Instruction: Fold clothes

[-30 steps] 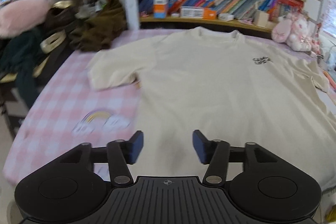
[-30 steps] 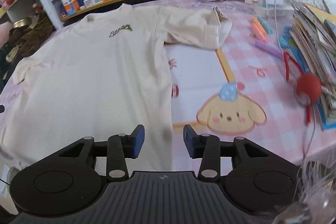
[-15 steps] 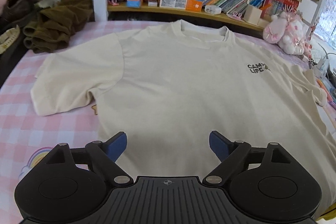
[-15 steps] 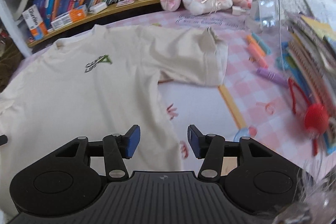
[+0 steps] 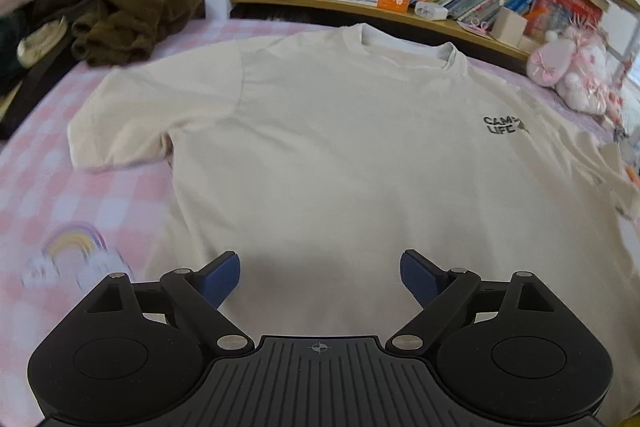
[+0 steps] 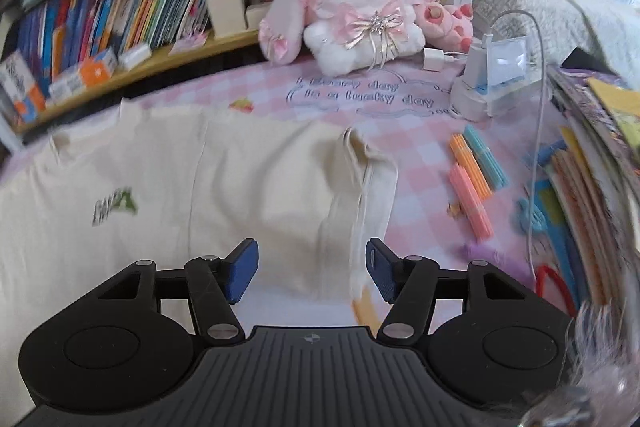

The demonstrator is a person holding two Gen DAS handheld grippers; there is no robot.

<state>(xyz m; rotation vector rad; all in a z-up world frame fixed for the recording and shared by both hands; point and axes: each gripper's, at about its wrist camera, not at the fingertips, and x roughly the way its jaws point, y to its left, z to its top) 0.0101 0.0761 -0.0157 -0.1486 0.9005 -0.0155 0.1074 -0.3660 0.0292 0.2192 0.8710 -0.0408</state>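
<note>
While both claws gape empty, the right claw (image 6: 311, 270) hangs nearer its sleeve (image 6: 360, 195) at frame centre, and the left claw (image 5: 319, 277) stands mid-shirt (image 5: 340, 155).

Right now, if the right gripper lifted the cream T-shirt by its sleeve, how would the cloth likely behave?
Probably floppy: the T-shirt lies flat and thin, and its sleeve is already rumpled and folded at the cuff, so it should drape and sag from the right gripper. It looks light. It would likely slide over the checked cover rather than catch, dragging its body along.

T-shirt (image 5: 340, 167) on tablecloth (image 5: 60, 195), bookshelf (image 5: 400, 11) behind
</note>
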